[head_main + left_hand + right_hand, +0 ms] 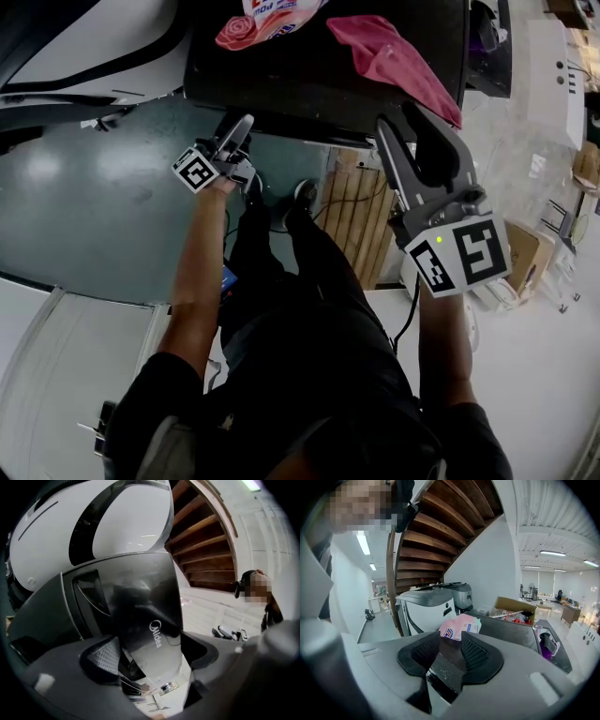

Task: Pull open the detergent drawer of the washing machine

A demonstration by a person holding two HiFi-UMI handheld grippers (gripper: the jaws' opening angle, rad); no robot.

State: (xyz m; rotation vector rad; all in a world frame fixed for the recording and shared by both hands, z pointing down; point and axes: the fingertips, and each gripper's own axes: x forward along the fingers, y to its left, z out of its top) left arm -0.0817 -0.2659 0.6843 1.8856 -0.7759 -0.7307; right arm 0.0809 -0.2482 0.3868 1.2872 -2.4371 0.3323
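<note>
left gripper: jaws wide, pads off; detergent drawer front between them
drawer: at machine's front, just under top edge
floor: teal, wide stretch left of legs
washing machine top: black; detergent bag and pink cloth on it
right gripper: narrow gap, holding nothing, at top's front right corner
room: wooden staircase behind

In the head view the washing machine shows only its dark top; its front and drawer are hidden beneath. The detergent bag at 12 o'clock is cut off by the upper edge. In the right gripper view that bag sits half hidden behind the fingers, and the cardboard box's contents at 2 o'clock are too small to tell
</note>
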